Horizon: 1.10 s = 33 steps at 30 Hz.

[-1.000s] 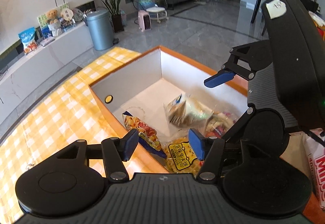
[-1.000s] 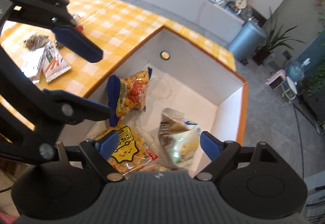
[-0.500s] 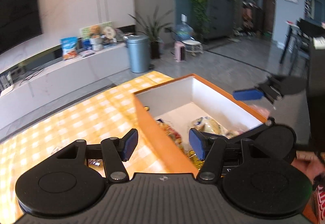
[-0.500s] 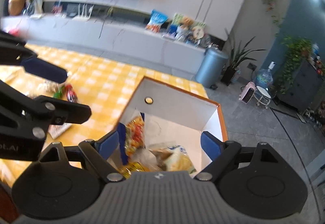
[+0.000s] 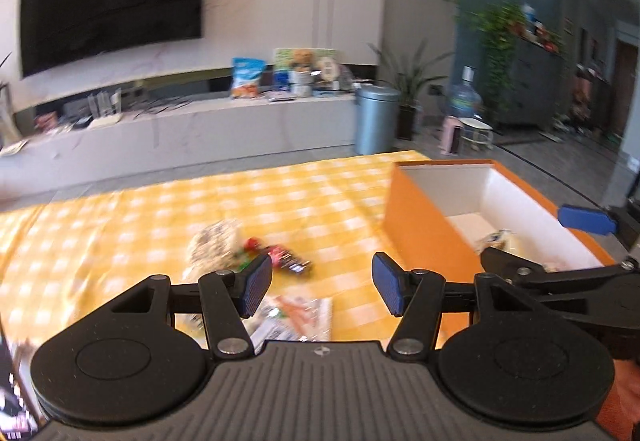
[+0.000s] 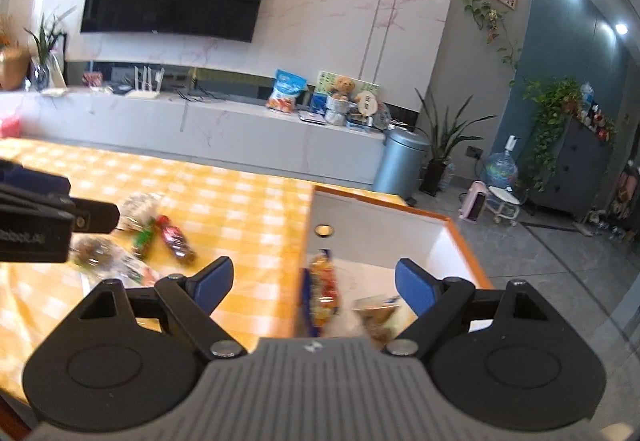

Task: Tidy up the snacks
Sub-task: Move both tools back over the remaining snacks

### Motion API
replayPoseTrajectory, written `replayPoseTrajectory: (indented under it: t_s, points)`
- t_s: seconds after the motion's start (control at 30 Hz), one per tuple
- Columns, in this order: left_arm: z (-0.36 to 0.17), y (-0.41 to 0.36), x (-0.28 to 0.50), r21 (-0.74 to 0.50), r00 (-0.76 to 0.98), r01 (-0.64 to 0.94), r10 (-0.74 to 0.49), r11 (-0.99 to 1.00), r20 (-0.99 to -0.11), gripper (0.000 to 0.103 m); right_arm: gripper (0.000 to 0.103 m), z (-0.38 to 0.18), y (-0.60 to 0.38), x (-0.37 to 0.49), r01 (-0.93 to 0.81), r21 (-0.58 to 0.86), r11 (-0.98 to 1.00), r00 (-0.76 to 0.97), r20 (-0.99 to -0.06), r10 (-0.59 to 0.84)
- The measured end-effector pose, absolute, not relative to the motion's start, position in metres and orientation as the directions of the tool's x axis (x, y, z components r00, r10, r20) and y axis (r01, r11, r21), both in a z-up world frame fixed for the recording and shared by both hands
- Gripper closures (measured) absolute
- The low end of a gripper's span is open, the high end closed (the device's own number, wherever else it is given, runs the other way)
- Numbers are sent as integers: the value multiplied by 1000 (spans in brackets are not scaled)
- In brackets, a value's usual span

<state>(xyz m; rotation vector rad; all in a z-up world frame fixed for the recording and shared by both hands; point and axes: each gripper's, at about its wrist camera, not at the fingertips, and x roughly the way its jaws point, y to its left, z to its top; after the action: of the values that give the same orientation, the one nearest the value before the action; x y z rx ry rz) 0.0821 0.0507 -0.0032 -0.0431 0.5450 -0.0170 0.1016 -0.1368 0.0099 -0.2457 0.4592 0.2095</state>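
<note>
Mostly blur is smearing the loose snacks (image 5: 256, 253) lying on the yellow cloth (image 5: 200, 209); only the right view is showing packets (image 6: 322, 291) inside the orange box (image 6: 400, 241). Left gripper (image 5: 322, 283) and right gripper (image 6: 314, 281) are both gaping apart, holding nothing.

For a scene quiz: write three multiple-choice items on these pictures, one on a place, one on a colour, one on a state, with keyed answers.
1. Where do the loose snacks lie?
A. on the cloth beside the box
B. on the floor
C. on the TV shelf

2. What colour is the box outside?
A. blue
B. orange
C. green

3. How is the left tool?
A. shut on a packet
B. shut, empty
C. open, empty

Answers: 1 A, the snacks sit on the yellow check cloth; 2 B, the box's outer wall is orange and its inside white; 3 C, the tool's pads stand apart with nothing between them.
</note>
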Motion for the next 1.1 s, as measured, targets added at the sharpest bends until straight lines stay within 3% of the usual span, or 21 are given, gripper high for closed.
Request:
replayPoseTrajectory:
  t_s: [0.47, 0.57, 0.7, 0.77, 0.97, 1.1]
  points:
    - [-32, 97, 72, -115, 817, -93, 10, 989, -576, 35, 18, -27, -87, 108, -353, -101, 930, 804, -542, 246]
    - [-40, 102, 78, -117, 806, -104, 15, 988, -592, 35, 31, -33, -78, 113, -369, -102, 924, 794, -550, 257]
    - [-51, 114, 85, -130, 781, -124, 16, 984, -625, 35, 35, -43, -67, 125, -396, -84, 915, 765, -582, 278]
    - [-57, 121, 89, -149, 767, -135, 8, 980, -642, 35, 44, -49, -61, 132, -406, -72, 911, 748, -599, 286]
    - [-74, 136, 103, -183, 734, -160, -7, 970, -679, 35, 49, -72, -45, 156, -431, -23, 902, 679, -667, 307]
    - [-84, 140, 110, -276, 709, -168, -79, 946, -701, 35, 53, -84, -36, 170, -440, -29, 898, 663, -684, 303]
